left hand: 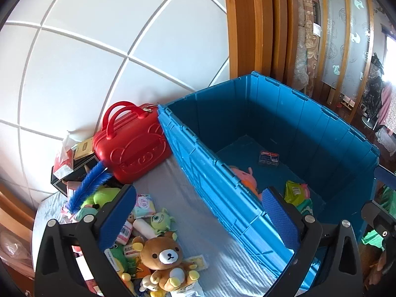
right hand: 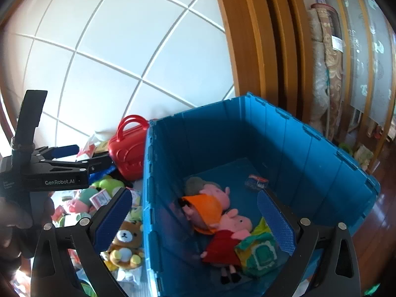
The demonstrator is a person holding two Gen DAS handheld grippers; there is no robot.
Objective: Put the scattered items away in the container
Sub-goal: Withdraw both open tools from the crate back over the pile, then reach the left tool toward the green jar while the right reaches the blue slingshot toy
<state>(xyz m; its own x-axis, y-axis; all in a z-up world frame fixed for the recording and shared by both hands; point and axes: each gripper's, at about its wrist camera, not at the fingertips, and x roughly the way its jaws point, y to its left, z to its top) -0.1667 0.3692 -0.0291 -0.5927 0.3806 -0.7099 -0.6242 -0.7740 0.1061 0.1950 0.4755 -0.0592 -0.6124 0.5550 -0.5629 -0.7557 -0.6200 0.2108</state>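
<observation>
A large blue crate (left hand: 222,198) stands open on a grey sheet (left hand: 170,173). Inside lie pig plush toys (right hand: 230,235), one under an orange hat (right hand: 205,210), a green packet (right hand: 257,250) and a small box (right hand: 256,182). Left of the crate is a heap of toys: a brown bear plush (left hand: 165,257), a green monster plush (left hand: 160,220), a blue feather (left hand: 86,185) and small packets. My left gripper (left hand: 198,220) is open and empty above the sheet beside the crate wall. My right gripper (right hand: 195,222) hangs open and empty over the crate (right hand: 309,148).
A red toy suitcase (left hand: 131,146) leans against the crate's far left corner, with boxes (left hand: 74,163) behind it. A white padded wall (left hand: 99,61) backs the scene. Wooden door frames (left hand: 247,24) and rolled rugs (left hand: 309,37) stand to the right. The left gripper (right hand: 86,156) shows at the left of the right wrist view.
</observation>
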